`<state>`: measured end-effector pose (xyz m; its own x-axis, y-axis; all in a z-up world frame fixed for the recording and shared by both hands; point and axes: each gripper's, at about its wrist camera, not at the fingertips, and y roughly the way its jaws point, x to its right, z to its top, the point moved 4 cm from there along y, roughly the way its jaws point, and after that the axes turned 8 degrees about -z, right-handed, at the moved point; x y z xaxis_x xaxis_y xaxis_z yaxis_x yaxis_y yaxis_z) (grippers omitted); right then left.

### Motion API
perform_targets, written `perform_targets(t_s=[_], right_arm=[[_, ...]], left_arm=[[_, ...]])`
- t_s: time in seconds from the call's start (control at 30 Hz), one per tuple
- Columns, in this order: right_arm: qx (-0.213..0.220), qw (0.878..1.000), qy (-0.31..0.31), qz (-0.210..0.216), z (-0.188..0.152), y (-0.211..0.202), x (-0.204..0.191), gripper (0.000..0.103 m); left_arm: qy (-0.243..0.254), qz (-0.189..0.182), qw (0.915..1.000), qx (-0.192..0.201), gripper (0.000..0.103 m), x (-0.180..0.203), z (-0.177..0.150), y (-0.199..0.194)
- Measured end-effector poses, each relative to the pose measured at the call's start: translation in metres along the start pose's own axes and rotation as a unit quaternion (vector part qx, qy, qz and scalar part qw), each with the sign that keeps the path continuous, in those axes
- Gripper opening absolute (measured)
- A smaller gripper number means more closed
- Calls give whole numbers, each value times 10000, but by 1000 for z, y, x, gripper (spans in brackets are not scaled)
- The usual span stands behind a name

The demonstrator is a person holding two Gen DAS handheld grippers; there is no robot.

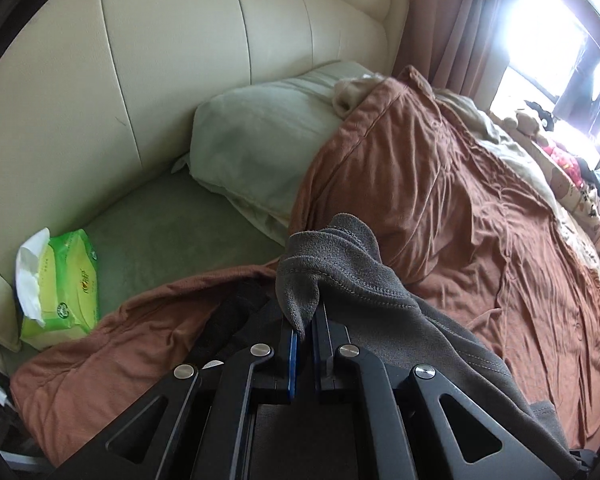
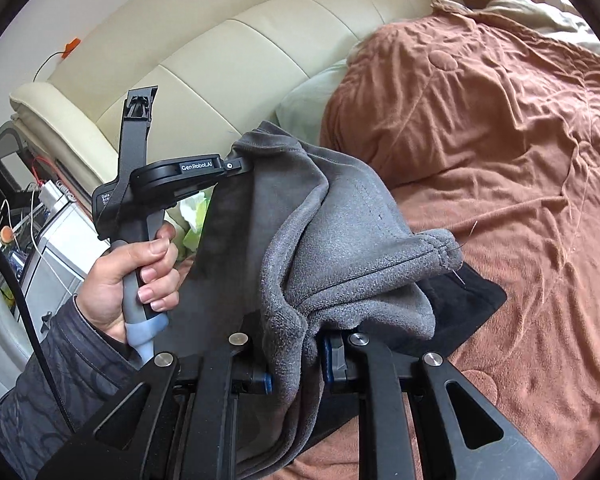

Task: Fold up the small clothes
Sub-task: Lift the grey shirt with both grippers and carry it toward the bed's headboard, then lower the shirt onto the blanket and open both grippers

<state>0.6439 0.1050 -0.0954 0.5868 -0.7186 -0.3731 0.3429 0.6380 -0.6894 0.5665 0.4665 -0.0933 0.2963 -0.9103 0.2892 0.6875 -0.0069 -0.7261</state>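
We work over a bed draped in a rumpled rust-brown quilt (image 1: 440,184), cream padded headboard (image 1: 140,60) at eleven o'clock. Our left gripper (image 1: 304,332) is clenched on one edge of the small grey fleece garment (image 2: 340,240); our right gripper (image 2: 296,372) grasps a thick bunch. We judge this two-point hold spreads it for laying flat.

Left gripper (image 1: 305,330): jaws pinched tight on a fold of grey garment (image 1: 340,276), angled downward.
Right gripper (image 2: 298,364): jaws clamped on a thick bunch of the same cloth.
Left hand (image 2: 134,280): lower left of the right wrist view, fingers wrapped round the handle, dark sleeve (image 2: 52,384) below.
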Motion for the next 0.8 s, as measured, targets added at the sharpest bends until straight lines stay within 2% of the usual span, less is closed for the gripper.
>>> perform_targets(t_s=[0.1, 0.17, 0.27, 0.33, 0.37, 0.47, 0.53, 0.6, 0.67, 0.8], right_arm=[[-184, 9996, 227, -46, -4, 24, 22, 15], [-295, 9988, 401, 16, -6, 34, 32, 16], [-414, 9972, 587, 204, -10, 41, 43, 17], [-501, 9950, 765, 412, -9, 47, 49, 19], [-538, 9928, 891, 593, -8, 48, 53, 21], [-662, 9846, 1228, 1055, -2, 57, 61, 28], [-678, 9813, 1397, 1136, 3, 65, 68, 31], [-684, 9776, 1568, 1222, 11, 72, 75, 31], [-571, 9792, 1581, 1132, 16, 69, 81, 31], [-155, 9885, 1407, 541, 34, 47, 91, 31]], left_arm=[[-38, 121, 9993, -340, 6, -5, -6, 25], [91, 351, 9974, -615, 9, -7, -9, 39], [259, 818, 9944, -614, 23, -14, -8, 45], [216, 1163, 9918, -484, 41, -22, -2, 41], [171, 1205, 9918, -387, 44, -25, 2, 37], [-149, 1099, 9936, -211, 51, -34, 7, 23], [-308, 909, 9952, -175, 53, -36, 5, 13], [-261, 898, 9954, -192, 53, -34, 1, 4], [-120, 878, 9959, -190, 53, -29, -3, -3], [-114, 763, 9969, -160, 57, -25, -12, -17]])
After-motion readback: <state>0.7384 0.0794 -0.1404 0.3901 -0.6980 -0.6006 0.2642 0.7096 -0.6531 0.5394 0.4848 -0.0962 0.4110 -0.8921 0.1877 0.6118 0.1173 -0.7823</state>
